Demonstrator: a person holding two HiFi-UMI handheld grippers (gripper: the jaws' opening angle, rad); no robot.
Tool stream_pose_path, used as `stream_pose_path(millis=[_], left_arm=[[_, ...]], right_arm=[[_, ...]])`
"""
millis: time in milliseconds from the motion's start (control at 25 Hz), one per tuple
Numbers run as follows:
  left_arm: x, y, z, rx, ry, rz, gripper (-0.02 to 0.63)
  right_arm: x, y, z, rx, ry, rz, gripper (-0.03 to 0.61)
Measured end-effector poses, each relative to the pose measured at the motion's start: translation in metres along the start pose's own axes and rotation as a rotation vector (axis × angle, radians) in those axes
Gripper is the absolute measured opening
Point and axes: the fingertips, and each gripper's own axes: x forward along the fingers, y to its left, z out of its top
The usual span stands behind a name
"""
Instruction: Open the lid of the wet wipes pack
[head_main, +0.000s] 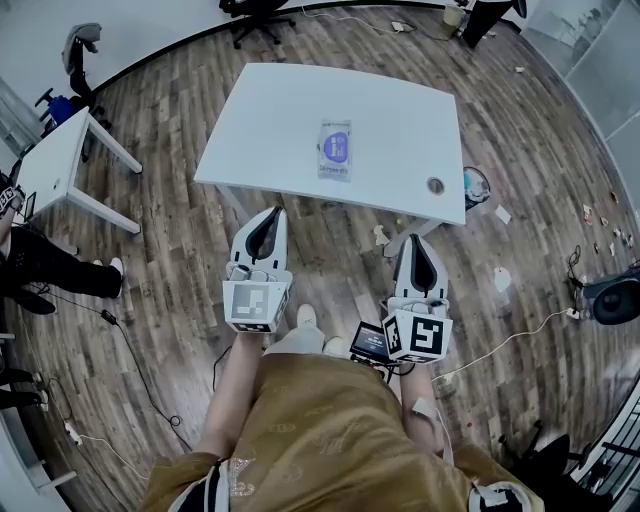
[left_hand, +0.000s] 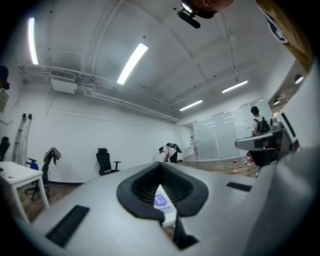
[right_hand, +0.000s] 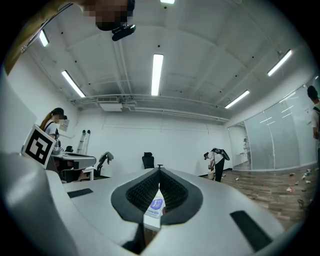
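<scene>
The wet wipes pack lies flat on the white table, near its middle, pale with a purple label and its lid down. Both grippers hover over the floor short of the table's near edge, well apart from the pack. My left gripper is shut with nothing in it, and my right gripper is shut and empty too. In the left gripper view the pack shows far off through the gap under the closed jaws of the left gripper. The right gripper view shows the pack the same way past the right gripper.
A second white desk stands at the left, with a seated person's legs beside it. Office chairs stand at the back. Cables, scraps of litter and a black device lie on the wooden floor. A bin sits by the table's right corner.
</scene>
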Motion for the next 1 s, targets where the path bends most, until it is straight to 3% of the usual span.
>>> stream_pose_path(millis=[1000], left_arm=[[0.066, 0.059, -0.007, -0.037, -0.017, -0.048, 0.002]], right_arm=[[0.079, 0.019, 0.003, -0.034, 0.002, -0.057, 0.01]])
